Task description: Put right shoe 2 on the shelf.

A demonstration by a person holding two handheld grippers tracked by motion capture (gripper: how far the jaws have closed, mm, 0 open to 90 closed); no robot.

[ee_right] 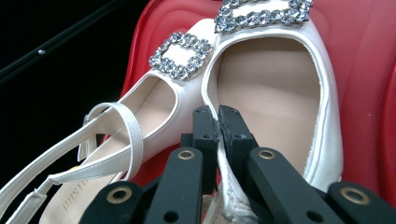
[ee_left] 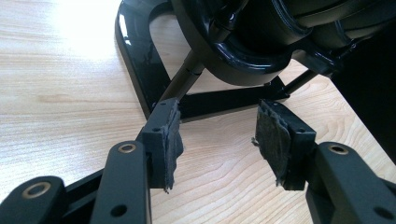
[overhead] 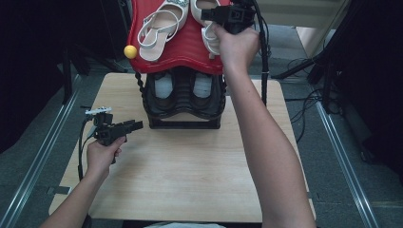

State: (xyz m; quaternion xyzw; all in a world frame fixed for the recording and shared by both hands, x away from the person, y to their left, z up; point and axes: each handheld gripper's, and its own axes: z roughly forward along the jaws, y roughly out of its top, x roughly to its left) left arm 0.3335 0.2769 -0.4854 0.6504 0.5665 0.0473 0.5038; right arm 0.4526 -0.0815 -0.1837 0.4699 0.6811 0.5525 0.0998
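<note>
1. While the left tool (overhead: pixel 138 125) rests low over the bench (overhead: pixel 190 180), the right tool (ee_right: pixel 217 122) is up at the red shelf (overhead: pixel 190 47) of the rack (overhead: pixel 183 102)
2. The right tool's jaws are pinched together on the side rim of the right shoe (ee_right: pixel 271 84), a white one with a rhinestone buckle; the rim's edge runs between the two pads
3. That shoe lies on the red shelf, touching the left shoe (ee_right: pixel 154 112) beside it, which has the same buckle and a loose white strap
4. In the high view the right hand (overhead: pixel 237 45) grips its tool at the far right of the shelf, over the shoe (overhead: pixel 209 33)
5. The left tool (ee_left: pixel 217 135) stands wide with nothing between its pads, only bare wood below
6. It points at the rack's black base (ee_left: pixel 140 65), near it but apart
7. A yellow ball (overhead: pixel 130 52) sits at the shelf's left edge
8. A dark pair (overhead: pixel 183 88) sits on the black lower shelf
</note>
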